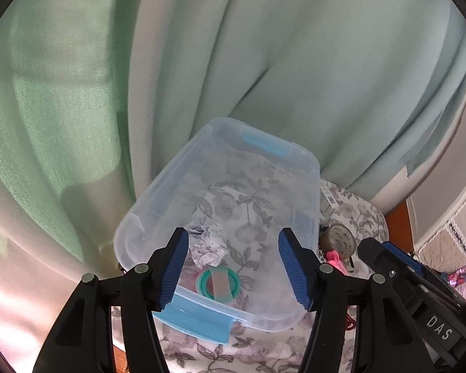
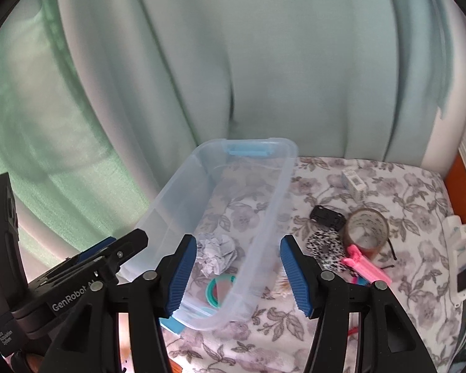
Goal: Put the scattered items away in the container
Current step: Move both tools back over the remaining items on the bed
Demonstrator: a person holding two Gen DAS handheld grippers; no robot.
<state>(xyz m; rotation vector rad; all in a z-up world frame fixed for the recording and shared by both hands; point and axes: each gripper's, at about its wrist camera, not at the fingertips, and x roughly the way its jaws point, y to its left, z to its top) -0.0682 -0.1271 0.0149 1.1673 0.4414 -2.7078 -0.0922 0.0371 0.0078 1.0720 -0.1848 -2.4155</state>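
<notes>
Container: clear bin (image 2: 233, 205) stood on the floral cloth (image 2: 388, 264); its long axis ran away from both grippers
Inside: crumpled paper (image 2: 216, 253) and teal tape ring (image 2: 219, 290) lay at its near end
Outside: brown tape roll (image 2: 366, 230), pink clip (image 2: 365, 267), spotted scrunchie (image 2: 324, 247), black piece (image 2: 327, 216) and white box (image 2: 354, 183) lay right of the bin
Left gripper (image 1: 233, 272): spread wide, empty, over the bin's near end
Right gripper (image 2: 237, 276): spread wide, empty, astride the bin's right wall; nearer the leftovers, which lay to its right

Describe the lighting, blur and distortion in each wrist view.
Left wrist view: daylight glows through the curtain, green-tinted at left; fisheye curves the edges; the container looks hazy. Right wrist view: the curtain is softly blurred, the tape roll fairly sharp, dark vignette in the corners.
</notes>
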